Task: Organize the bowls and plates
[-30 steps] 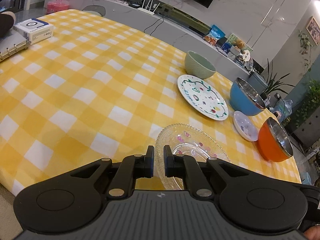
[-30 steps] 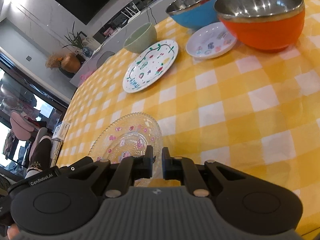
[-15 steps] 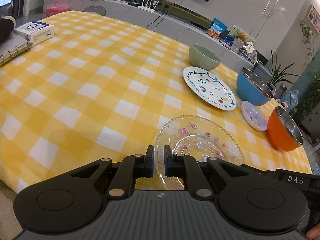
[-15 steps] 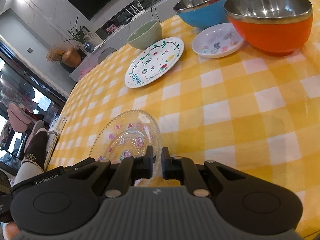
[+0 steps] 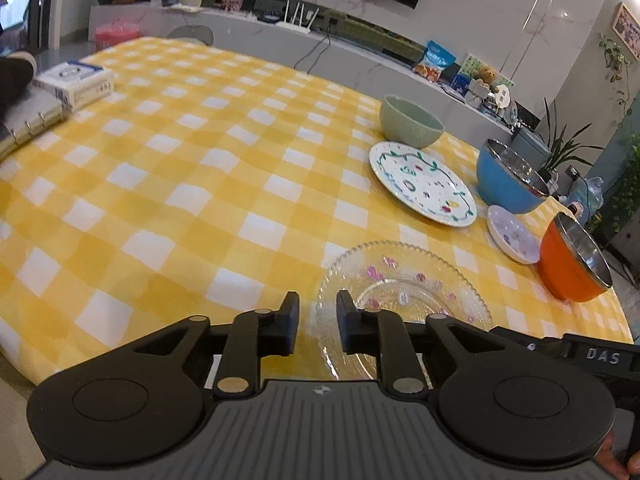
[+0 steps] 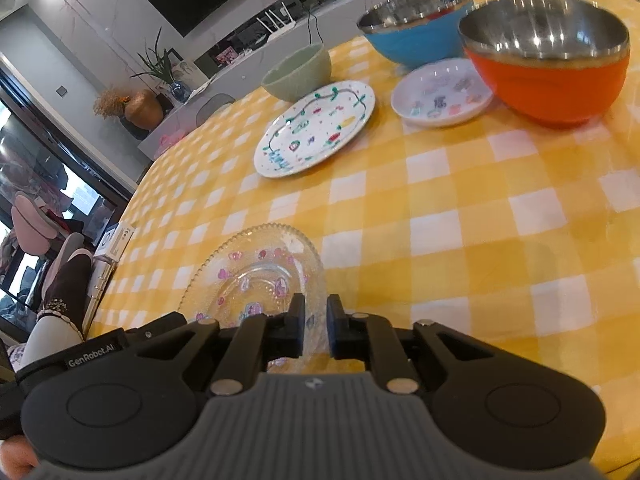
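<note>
A clear glass plate (image 5: 404, 296) with pink flowers is at the table's near edge; it also shows in the right wrist view (image 6: 260, 276). My right gripper (image 6: 316, 328) is shut on its rim and holds it tilted. My left gripper (image 5: 316, 320) is open, its jaws apart on either side of the plate's left rim without clamping it. Farther off stand a painted white plate (image 5: 422, 182), a green bowl (image 5: 410, 126), a blue bowl (image 5: 510, 184), a small white saucer (image 5: 512, 234) and an orange bowl (image 5: 572, 266).
The table has a yellow checked cloth (image 5: 180, 168). A ring binder (image 5: 28, 128) and a white box (image 5: 74, 80) lie at the far left. A grey sideboard (image 5: 304, 48) with clutter runs behind the table.
My left gripper has opened; it was shut half a second ago. The right gripper stays clamped on the glass plate's rim. Both views have shifted a little.
</note>
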`<state>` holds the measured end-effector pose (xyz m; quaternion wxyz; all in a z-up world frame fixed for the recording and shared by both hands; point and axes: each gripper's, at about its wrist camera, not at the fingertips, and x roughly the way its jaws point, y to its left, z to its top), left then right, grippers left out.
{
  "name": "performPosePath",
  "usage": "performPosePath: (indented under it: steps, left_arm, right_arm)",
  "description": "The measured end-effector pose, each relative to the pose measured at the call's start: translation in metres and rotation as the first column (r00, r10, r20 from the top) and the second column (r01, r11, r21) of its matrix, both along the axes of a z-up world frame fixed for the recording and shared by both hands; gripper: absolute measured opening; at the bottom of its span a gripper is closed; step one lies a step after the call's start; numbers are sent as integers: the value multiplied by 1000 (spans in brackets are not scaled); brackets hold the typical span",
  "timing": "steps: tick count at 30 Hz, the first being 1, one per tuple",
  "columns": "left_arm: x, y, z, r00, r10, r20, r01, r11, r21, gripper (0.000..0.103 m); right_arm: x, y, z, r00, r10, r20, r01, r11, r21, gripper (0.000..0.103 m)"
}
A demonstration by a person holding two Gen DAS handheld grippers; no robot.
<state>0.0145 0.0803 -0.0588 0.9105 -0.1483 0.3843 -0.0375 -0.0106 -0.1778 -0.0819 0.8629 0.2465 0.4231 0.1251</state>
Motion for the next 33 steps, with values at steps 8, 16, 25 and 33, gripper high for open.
performPosePath:
  steps: [8, 16, 25, 33]
  left_arm:
    - [3, -2, 10, 999, 24, 36, -26, 998, 54, 23]
    - [13, -13, 18, 998, 33, 46, -37, 996, 78, 39]
    - [33, -29, 26, 999, -4, 36, 3, 999, 47, 49]
    - [55, -43, 22, 999, -35, 21, 35, 999, 15, 49]
  right_arm:
    - [-2, -2, 15, 996, -43, 80, 49, 995, -83, 46]
    - [8, -11, 16, 990, -116, 78, 125, 985, -121, 51]
    - [22, -17, 14, 979, -187, 81, 195, 976, -100, 53]
    - [36, -17, 9, 977, -198, 81, 203, 977, -60, 57]
